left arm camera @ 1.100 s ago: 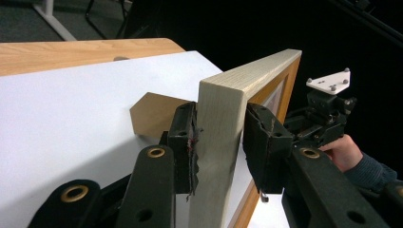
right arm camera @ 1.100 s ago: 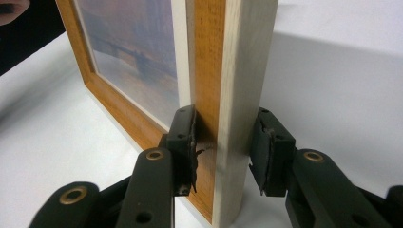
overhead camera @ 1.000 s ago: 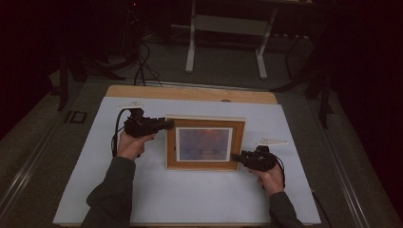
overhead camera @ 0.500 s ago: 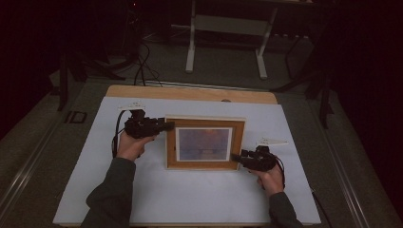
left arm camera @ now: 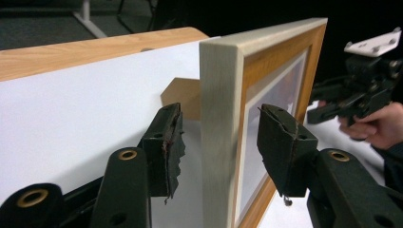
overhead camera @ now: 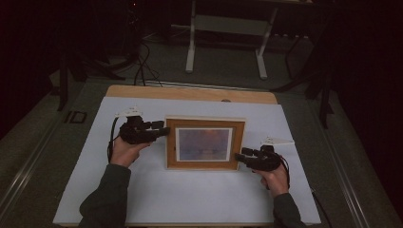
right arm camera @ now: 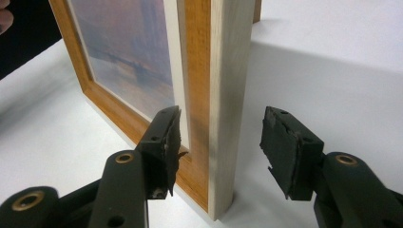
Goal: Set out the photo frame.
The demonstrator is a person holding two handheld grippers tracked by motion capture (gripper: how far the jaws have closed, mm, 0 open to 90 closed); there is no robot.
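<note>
Both grippers, left (left arm camera: 218,142) and right (right arm camera: 218,152), have just been opening; we straddle the upright picture frame's (overhead camera: 205,144) side edges, pads clear.

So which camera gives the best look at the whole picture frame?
The high view: the frame shows complete there, all four wooden sides around the hazy print, standing on the white table. The left gripper view shows its pale side edge and a slanted front; the right gripper view shows one lower corner and part of the print.
</note>
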